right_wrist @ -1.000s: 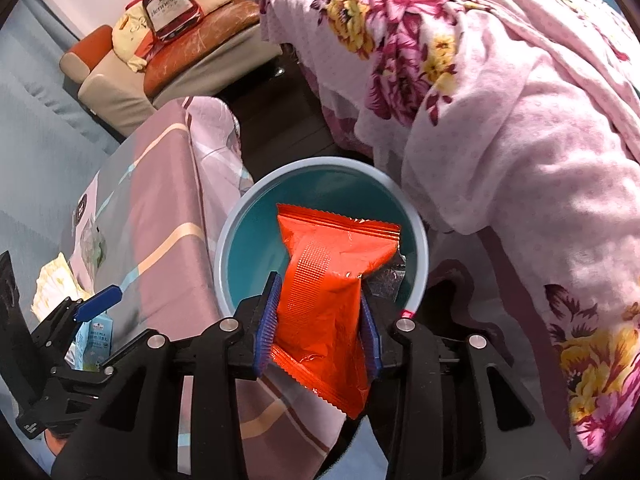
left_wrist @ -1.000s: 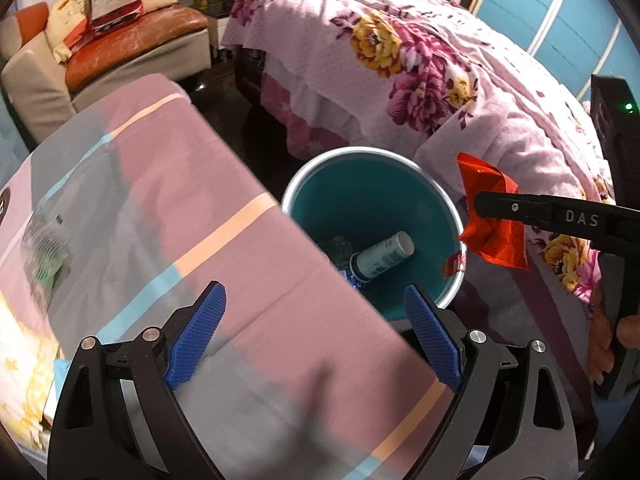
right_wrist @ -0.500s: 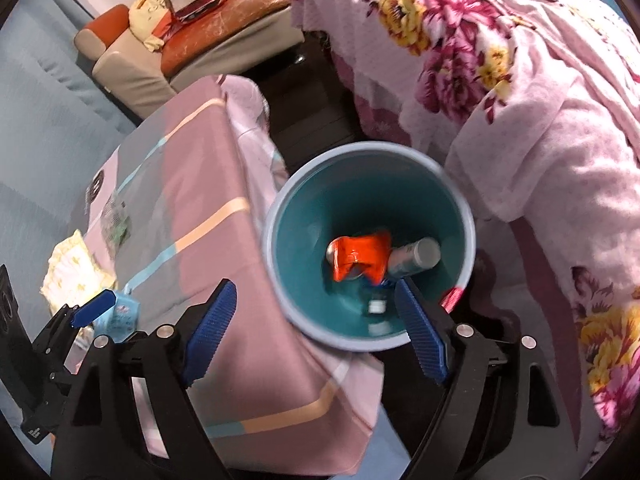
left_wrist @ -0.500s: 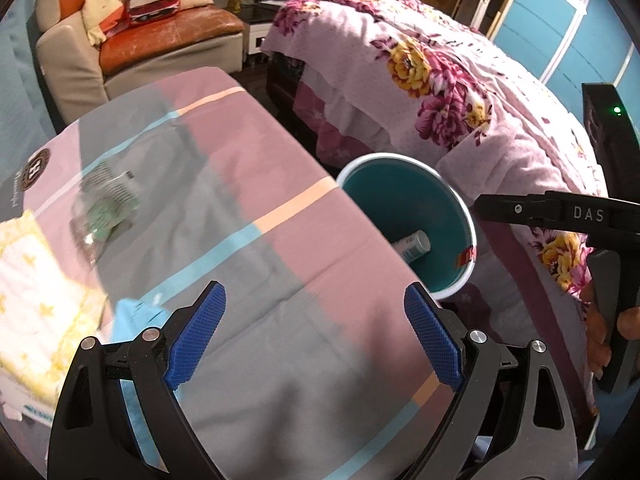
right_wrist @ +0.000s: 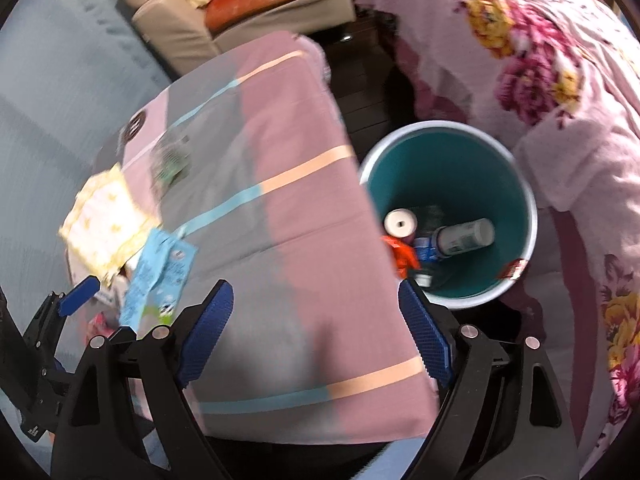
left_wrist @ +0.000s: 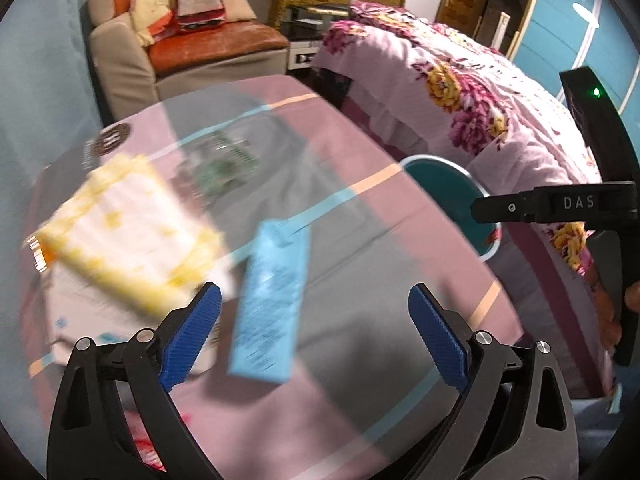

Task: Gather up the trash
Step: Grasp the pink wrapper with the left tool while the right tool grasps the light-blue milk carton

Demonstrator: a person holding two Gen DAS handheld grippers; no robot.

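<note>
The teal bin [right_wrist: 516, 196] beside my table [right_wrist: 280, 240] already holds the orange wrapper [right_wrist: 402, 256], so I'm between pickups. My right gripper [right_wrist: 316, 328], jaws just opened wide, and left gripper [left_wrist: 316, 332], also wide, hold nothing. Next I'd judge the blue packet [left_wrist: 272, 304] on the table needs grasping.

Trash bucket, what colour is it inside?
Teal inside the bucket, clearest in the right wrist view.

The left gripper [left_wrist: 316, 336] has a matte black frame of 2 curved arms with triangular cut-outs, 2 ridged blue pads [left_wrist: 190, 338] and silver screws at the joints. The right gripper [right_wrist: 316, 334] is built the same: black frame, blue ribbed pads, silver screws. Seen from the left gripper, it carries white letters "DAS" and a small green light above them.
</note>
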